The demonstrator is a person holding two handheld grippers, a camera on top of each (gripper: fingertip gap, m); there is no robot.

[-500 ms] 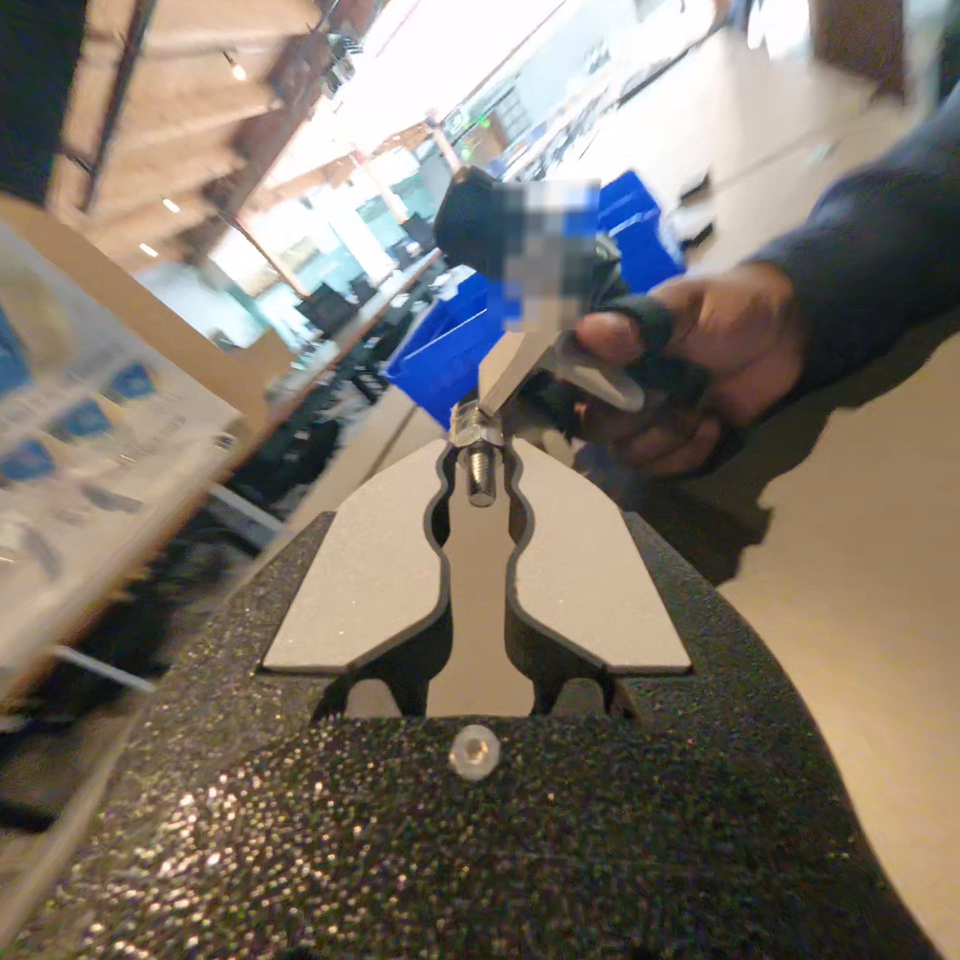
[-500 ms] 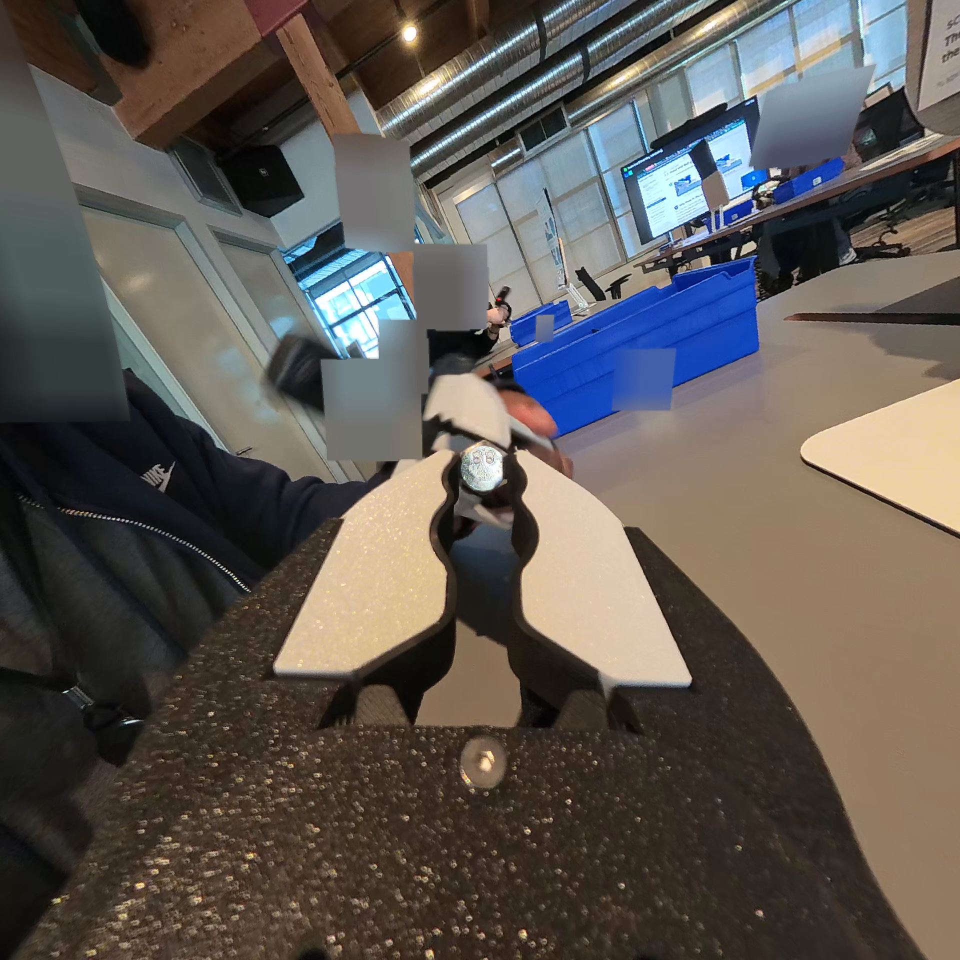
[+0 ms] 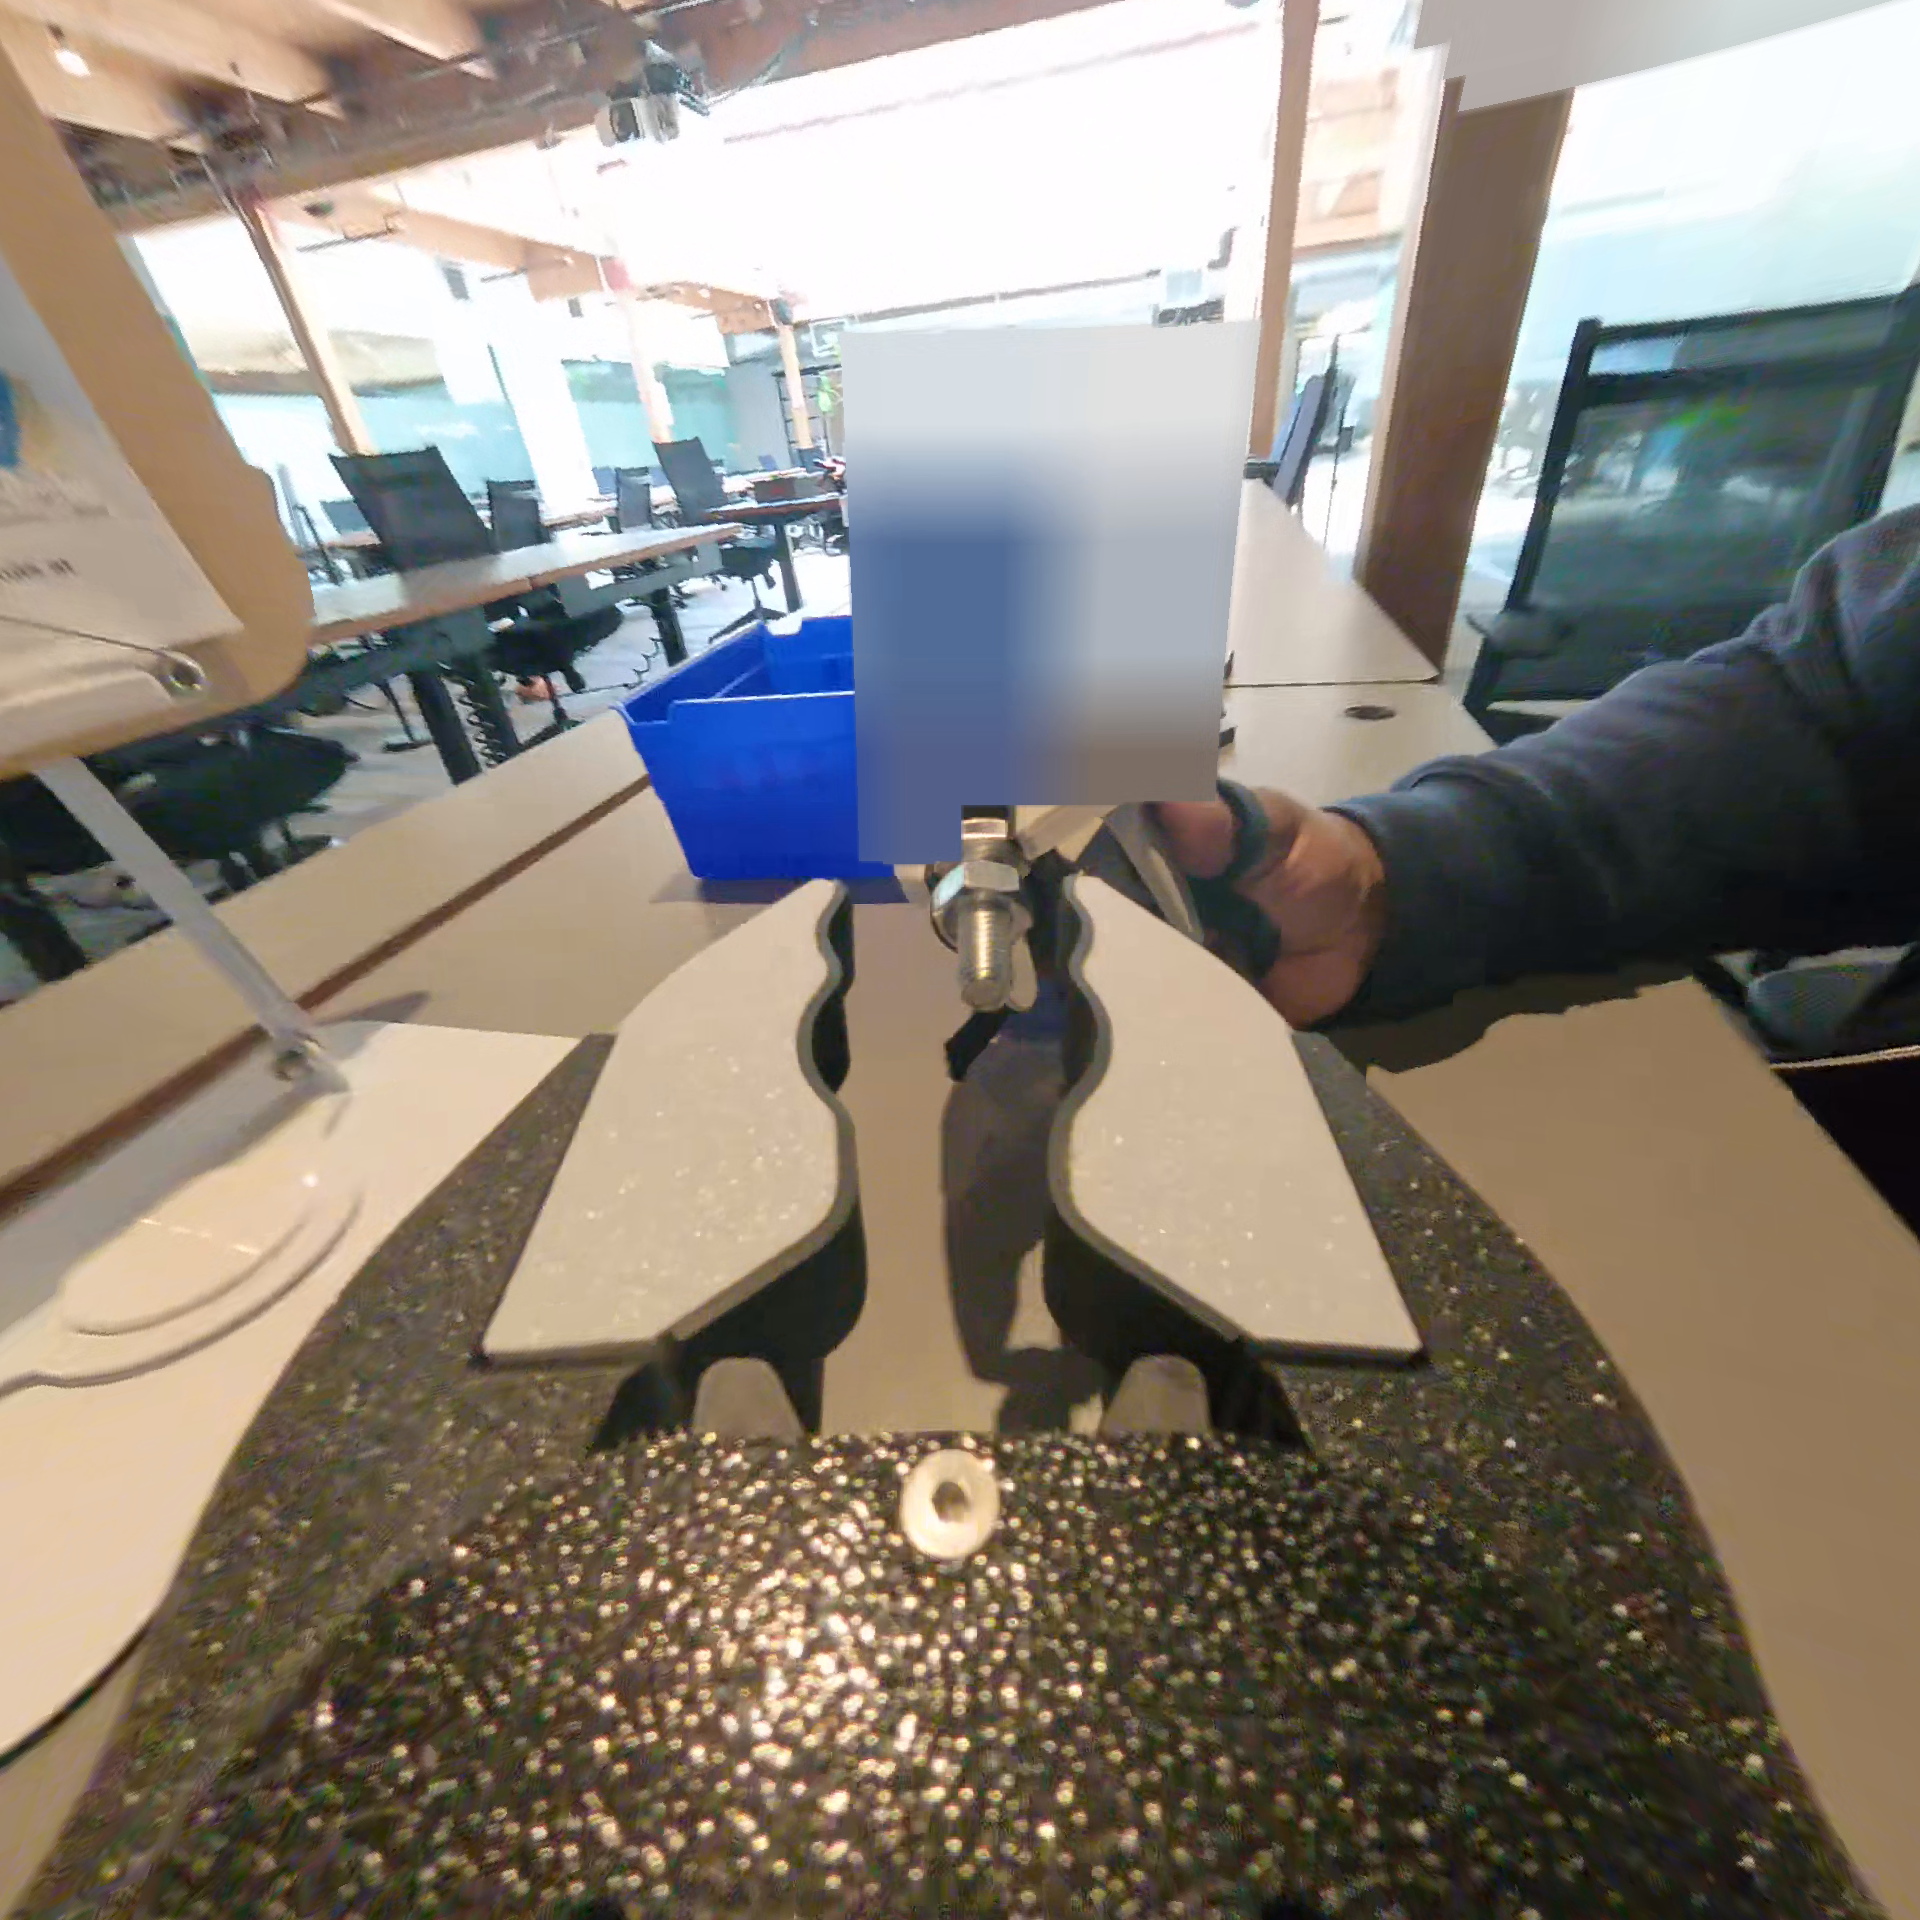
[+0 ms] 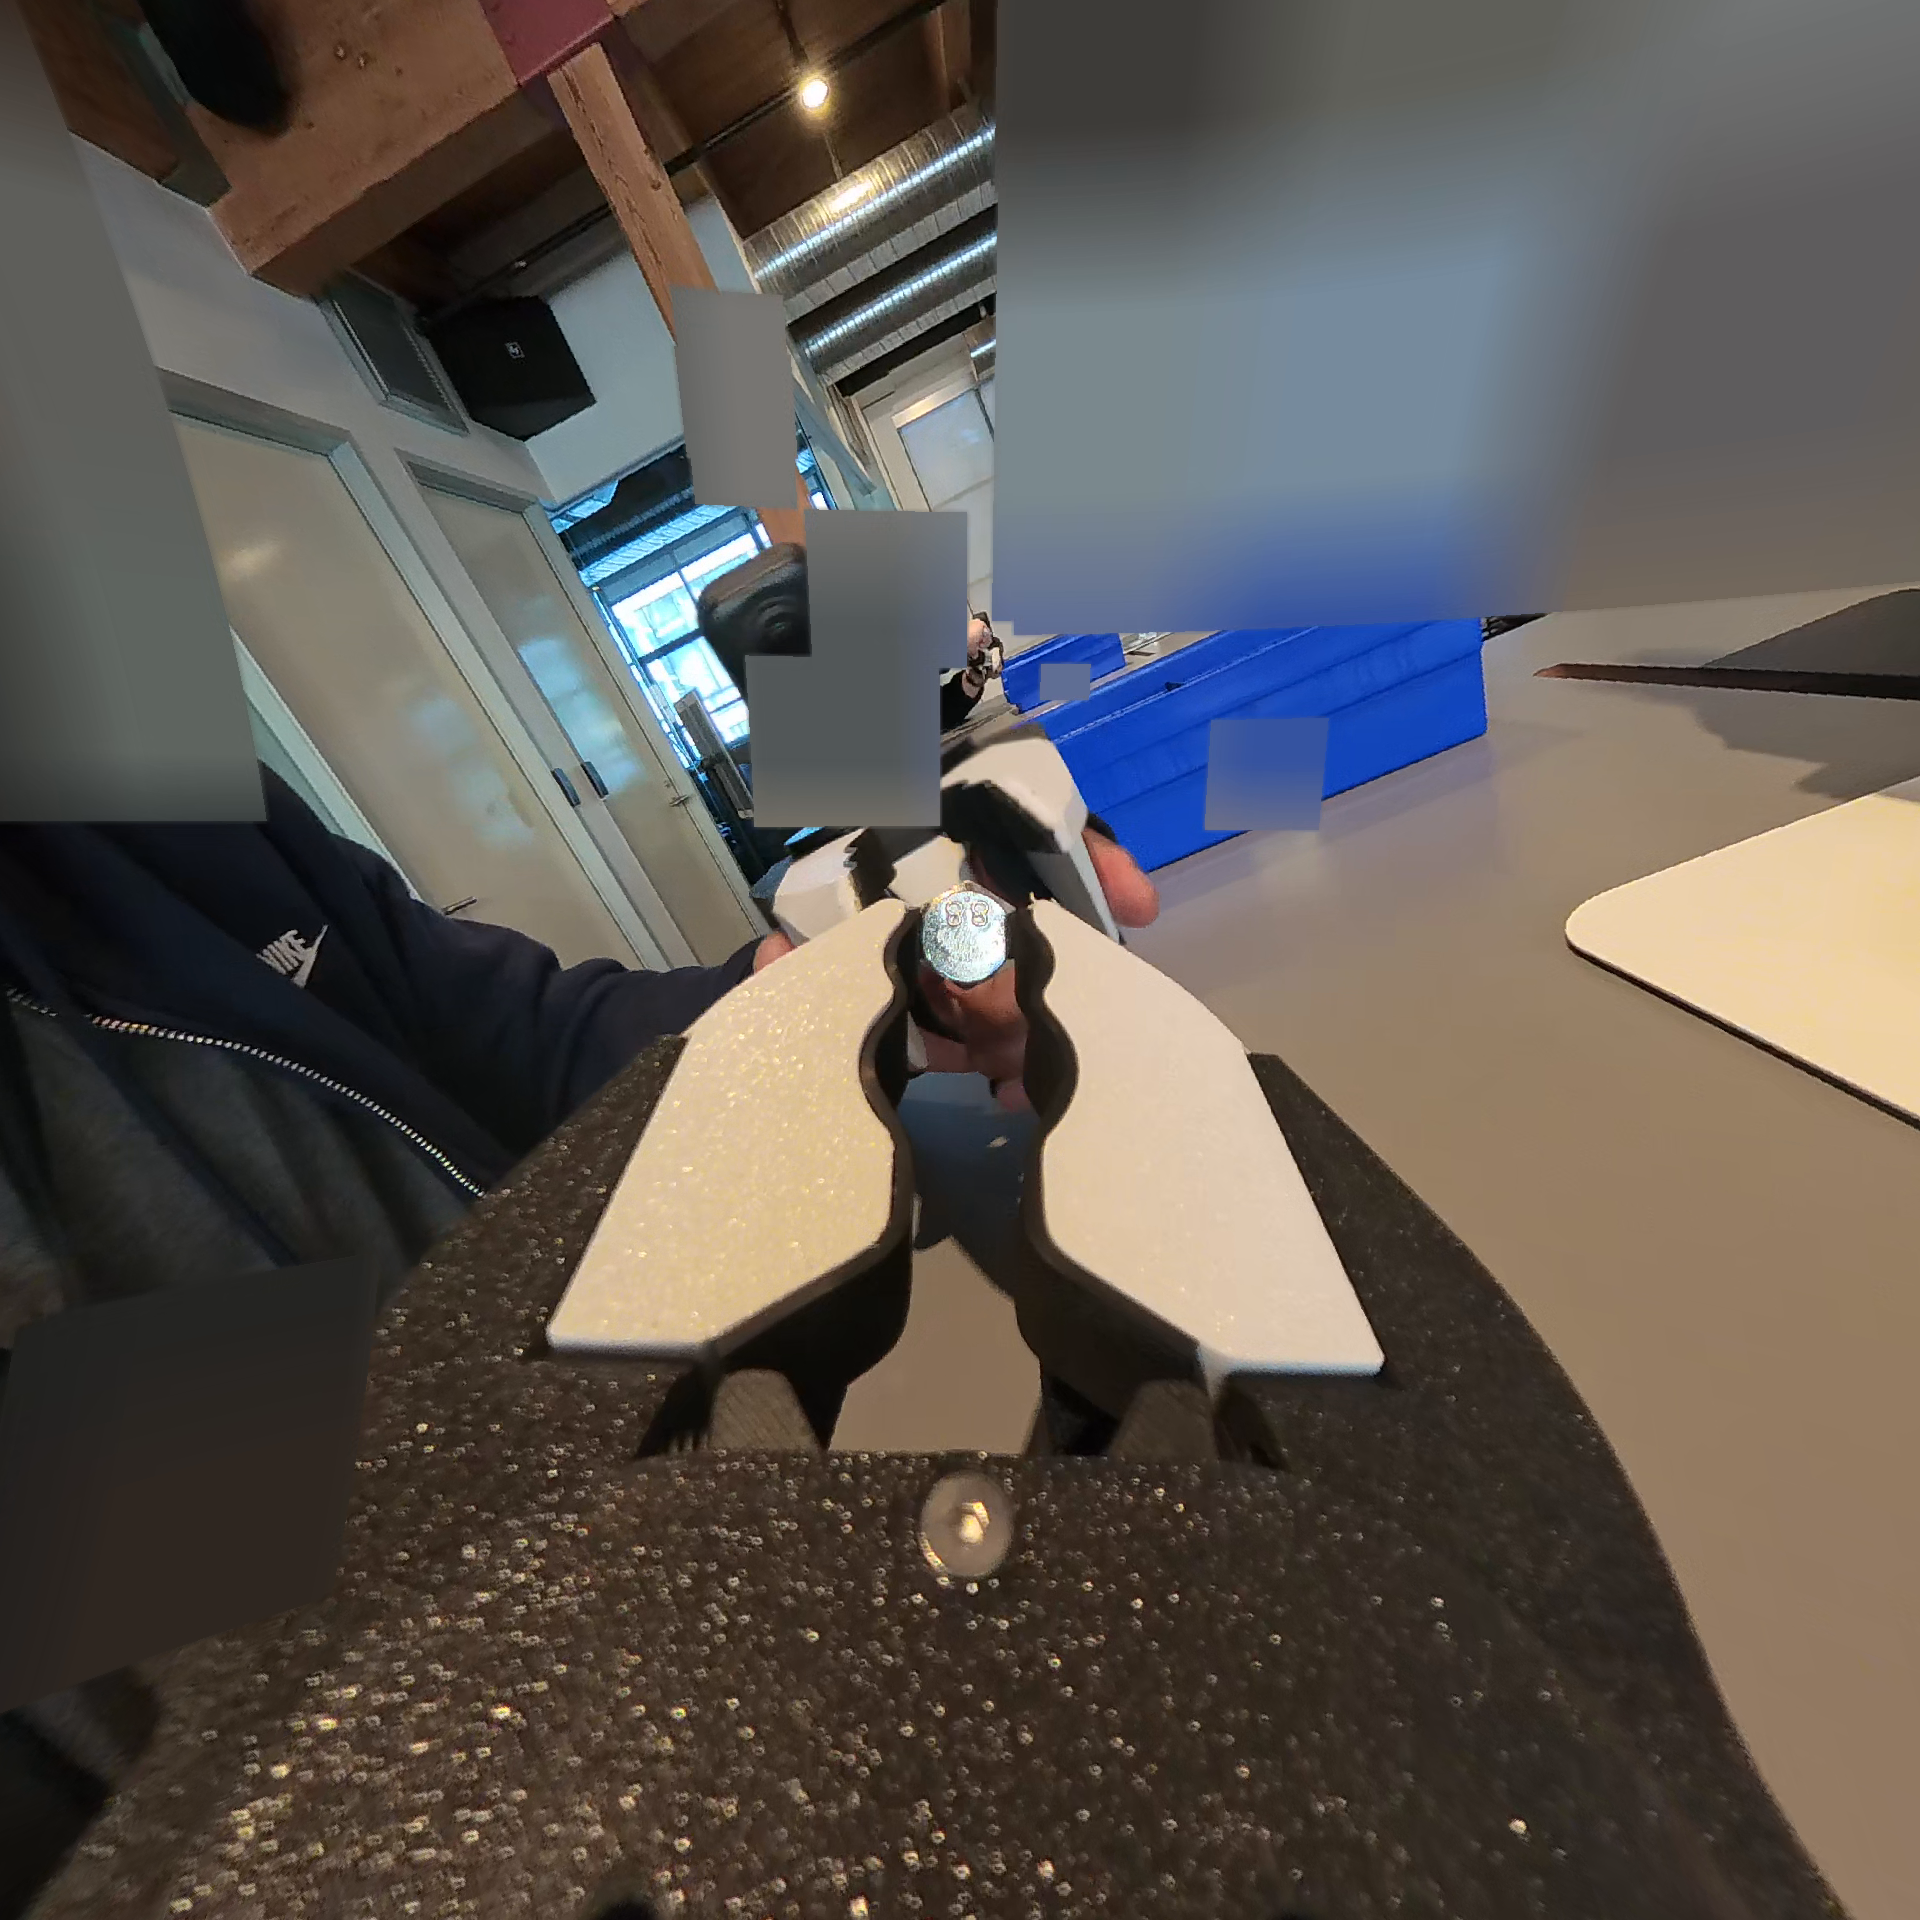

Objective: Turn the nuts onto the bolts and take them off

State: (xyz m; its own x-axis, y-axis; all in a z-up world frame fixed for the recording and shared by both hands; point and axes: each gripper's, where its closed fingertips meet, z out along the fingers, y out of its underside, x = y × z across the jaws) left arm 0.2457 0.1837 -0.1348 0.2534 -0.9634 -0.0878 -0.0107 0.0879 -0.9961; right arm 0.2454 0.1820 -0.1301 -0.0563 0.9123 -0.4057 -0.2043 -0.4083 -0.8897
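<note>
The right tongs [image 4: 966,940] pinch the bolt [image 4: 964,935] by its head, while the left tongs [image 3: 956,914] stand spread around its nut [image 3: 977,891].

Between my left tool's [image 3: 951,925] spread fingers the way lies free up to the bolt [image 3: 982,940] with its nut [image 3: 977,894]. Beyond it a blue bin [image 3: 748,758] blocks the surface [image 3: 1558,1195]; a hand [image 3: 1288,904] crowds the right; a sign stand [image 3: 177,904] blocks the left.

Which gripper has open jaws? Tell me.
The left gripper: its jaws stand apart, clear of the bolt, while the right gripper clamps the bolt's head.
</note>
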